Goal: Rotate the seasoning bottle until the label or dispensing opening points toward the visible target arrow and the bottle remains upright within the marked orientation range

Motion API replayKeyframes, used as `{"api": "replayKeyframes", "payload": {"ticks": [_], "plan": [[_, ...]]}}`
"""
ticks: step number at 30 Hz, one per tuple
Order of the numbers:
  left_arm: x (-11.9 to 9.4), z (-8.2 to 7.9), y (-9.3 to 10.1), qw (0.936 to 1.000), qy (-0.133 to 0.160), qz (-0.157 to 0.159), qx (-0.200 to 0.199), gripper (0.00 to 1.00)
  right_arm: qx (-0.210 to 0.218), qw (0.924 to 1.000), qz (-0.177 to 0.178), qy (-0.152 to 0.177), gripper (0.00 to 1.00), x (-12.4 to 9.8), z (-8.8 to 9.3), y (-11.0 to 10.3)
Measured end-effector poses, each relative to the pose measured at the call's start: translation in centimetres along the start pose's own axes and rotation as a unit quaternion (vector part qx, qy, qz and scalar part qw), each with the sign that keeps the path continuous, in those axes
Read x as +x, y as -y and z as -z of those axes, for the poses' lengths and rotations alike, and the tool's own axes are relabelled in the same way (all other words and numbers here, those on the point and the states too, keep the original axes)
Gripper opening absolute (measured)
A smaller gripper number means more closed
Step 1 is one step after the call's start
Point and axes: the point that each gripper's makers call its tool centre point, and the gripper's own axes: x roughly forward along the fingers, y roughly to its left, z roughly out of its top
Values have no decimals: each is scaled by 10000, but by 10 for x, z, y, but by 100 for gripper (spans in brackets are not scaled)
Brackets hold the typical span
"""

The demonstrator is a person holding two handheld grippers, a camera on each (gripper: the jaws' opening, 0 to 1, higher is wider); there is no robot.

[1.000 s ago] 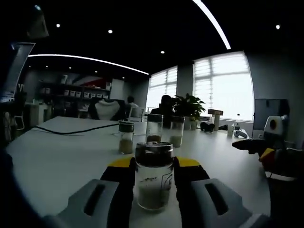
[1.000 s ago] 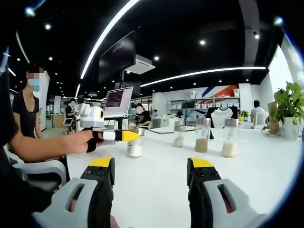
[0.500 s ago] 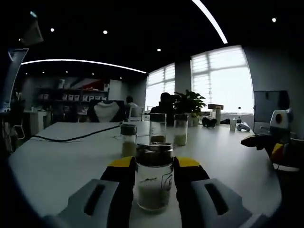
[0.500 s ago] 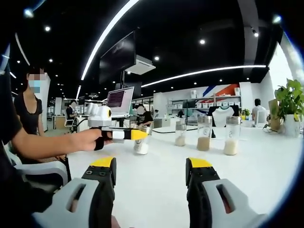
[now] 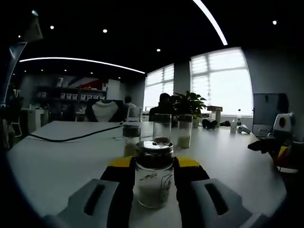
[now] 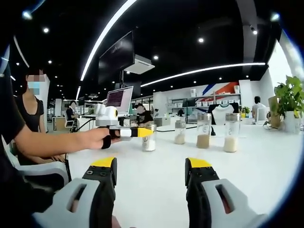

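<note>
Since a second ago your left gripper (image 5: pixel 153 176) has carried the seasoning bottle (image 5: pixel 153 174) sideways, lining it up in front of the three jars (image 5: pixel 161 134) on the white table (image 5: pixel 57 161). You grip it between closed yellow-tipped jaws, upright, long axis vertical: clear glass, metal cap, pale powder, printed mark facing you. Your right gripper (image 6: pixel 150 173) hangs open over that table.

The clear glass seasoning bottle (image 5: pixel 153 175) has a shiny silver cap, pale whitish powder inside and a thin dark line marking on its wall. The left gripper (image 5: pixel 153 176) is grey with black jaws tipped yellow, as is the right gripper (image 6: pixel 150 176). The long white table (image 6: pixel 256 156) carries a black cable (image 5: pixel 71 138).
</note>
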Motion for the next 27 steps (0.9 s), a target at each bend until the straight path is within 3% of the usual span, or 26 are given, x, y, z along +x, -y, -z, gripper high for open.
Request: {"api": "replayKeyframes", "payload": {"ticks": [5,6,27], "plan": [[-3,-1,0,10000,11,4,24,34,16,10000,-16,23,58,0,-2,-1],[-3,0,4,9997,-43,90,237,34,17,10000,-24,32,58,0,-2,-2],[-5,5,6,9994,-143,320,8,34,114,9998,-3,151,56,-1,-7,0]]}}
